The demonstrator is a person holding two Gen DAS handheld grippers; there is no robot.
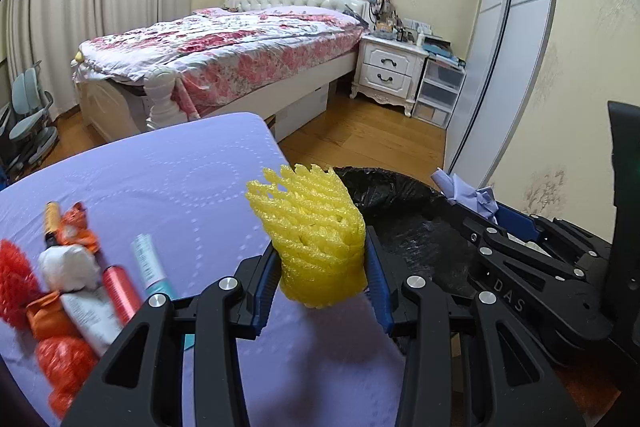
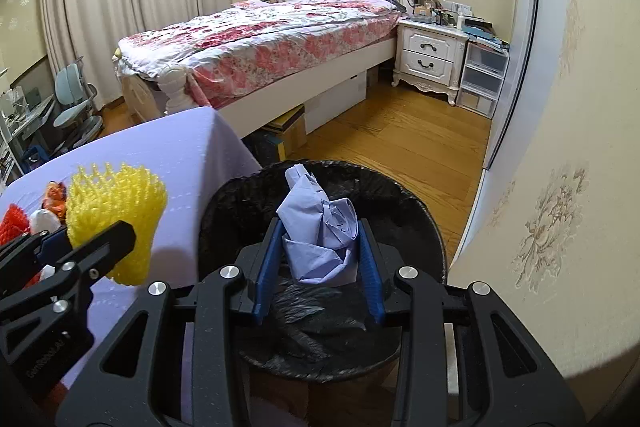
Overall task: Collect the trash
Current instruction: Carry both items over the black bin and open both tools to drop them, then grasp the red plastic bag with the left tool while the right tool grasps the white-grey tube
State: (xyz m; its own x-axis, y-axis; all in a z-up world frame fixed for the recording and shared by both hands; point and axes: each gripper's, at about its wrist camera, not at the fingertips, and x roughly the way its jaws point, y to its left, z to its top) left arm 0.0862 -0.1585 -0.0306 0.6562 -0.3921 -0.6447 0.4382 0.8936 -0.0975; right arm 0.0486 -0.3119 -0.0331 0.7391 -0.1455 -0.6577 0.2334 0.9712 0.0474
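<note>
My left gripper (image 1: 322,259) is shut on a yellow foam fruit net (image 1: 312,231), held over the right edge of the purple-covered table (image 1: 168,179), beside the bin. In the right wrist view my right gripper (image 2: 320,251) is shut on a crumpled pale blue paper wad (image 2: 320,231), held directly above the bin lined with a black bag (image 2: 236,203). The same view shows the yellow net (image 2: 116,219) at the left, just outside the bin rim. More trash lies on the table's left: red foam nets (image 1: 14,283), an orange wrapper (image 1: 78,227), white paper (image 1: 70,263), tubes (image 1: 150,263).
A bed with a floral quilt (image 2: 280,43) stands behind, boxes under it. A white nightstand (image 2: 430,57) and clear plastic drawers (image 2: 482,79) sit at the far right. A papered wall (image 2: 560,187) runs close on the right. Wooden floor (image 2: 400,139) lies beyond the bin.
</note>
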